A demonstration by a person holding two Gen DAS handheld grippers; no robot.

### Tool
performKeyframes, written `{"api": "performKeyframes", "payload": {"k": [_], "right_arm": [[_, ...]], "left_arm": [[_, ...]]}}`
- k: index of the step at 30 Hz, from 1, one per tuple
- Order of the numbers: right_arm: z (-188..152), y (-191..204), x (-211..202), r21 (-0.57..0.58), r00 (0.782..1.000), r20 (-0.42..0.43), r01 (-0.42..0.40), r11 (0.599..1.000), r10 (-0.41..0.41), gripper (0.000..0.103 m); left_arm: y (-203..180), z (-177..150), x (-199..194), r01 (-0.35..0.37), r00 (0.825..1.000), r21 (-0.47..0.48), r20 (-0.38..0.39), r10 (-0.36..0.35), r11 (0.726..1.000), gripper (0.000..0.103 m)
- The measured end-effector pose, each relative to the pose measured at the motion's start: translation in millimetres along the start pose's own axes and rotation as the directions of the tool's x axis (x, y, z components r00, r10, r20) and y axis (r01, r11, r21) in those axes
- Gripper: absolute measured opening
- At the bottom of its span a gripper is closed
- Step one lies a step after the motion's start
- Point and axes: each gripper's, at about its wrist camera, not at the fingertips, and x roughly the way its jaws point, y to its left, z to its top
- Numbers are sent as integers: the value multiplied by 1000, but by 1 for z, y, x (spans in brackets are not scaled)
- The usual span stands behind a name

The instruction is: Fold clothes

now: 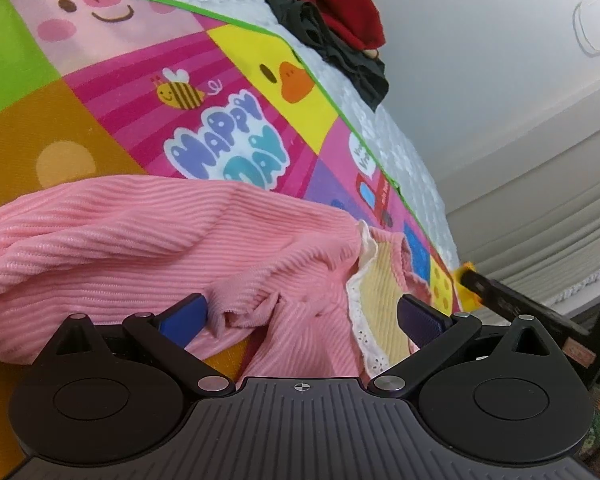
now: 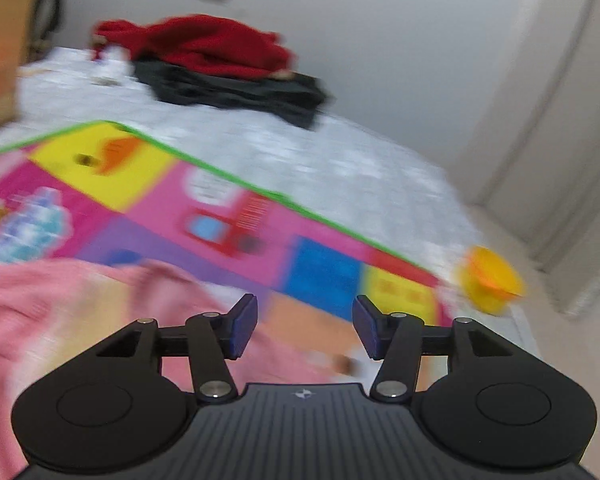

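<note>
Pink garment bunched between wide left gripper fingers — right gripper parted, empty, above it.

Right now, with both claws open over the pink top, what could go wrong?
1. The left claw straddles bunched folds of the pink ribbed top; closing here may pinch several layers at once and spoil the fold.
2. The right claw is open with nothing between its pads, and its view is blurred, so a regrasp now may miss the hem.
3. The yellow toy sits at the mat's corner; a sweep could knock it off.
</note>
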Motion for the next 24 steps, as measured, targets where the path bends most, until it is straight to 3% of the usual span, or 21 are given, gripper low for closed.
{"api": "performKeyframes", "payload": {"k": [5, 11, 16, 19, 22, 24], "right_arm": [[-34, -47, -6, 31, 996, -19, 89, 996, -88, 66], [-83, -91, -7, 113, 995, -77, 77, 991, -68, 67], [-140, -166, -30, 323, 990, -130, 87, 942, -47, 68], [-186, -213, -49, 516, 988, -147, 41, 856, 41, 69], [-223, -243, -52, 700, 981, -129, -12, 714, 143, 69], [-236, -253, -46, 790, 980, -84, -43, 611, 179, 69]], "left_arm": [[-11, -4, -4, -34, 999, 44, 16, 34, 998, 103], [-36, -19, -8, -33, 999, 162, 39, 27, 986, 103], [-50, -33, -10, -133, 991, 224, 35, 129, 965, 103], [-55, -40, -18, -188, 981, 241, 13, 191, 952, 103], [-60, -48, -26, -165, 980, 321, -56, 192, 933, 103], [-65, -57, -31, -179, 971, 415, -70, 227, 892, 102]]}}
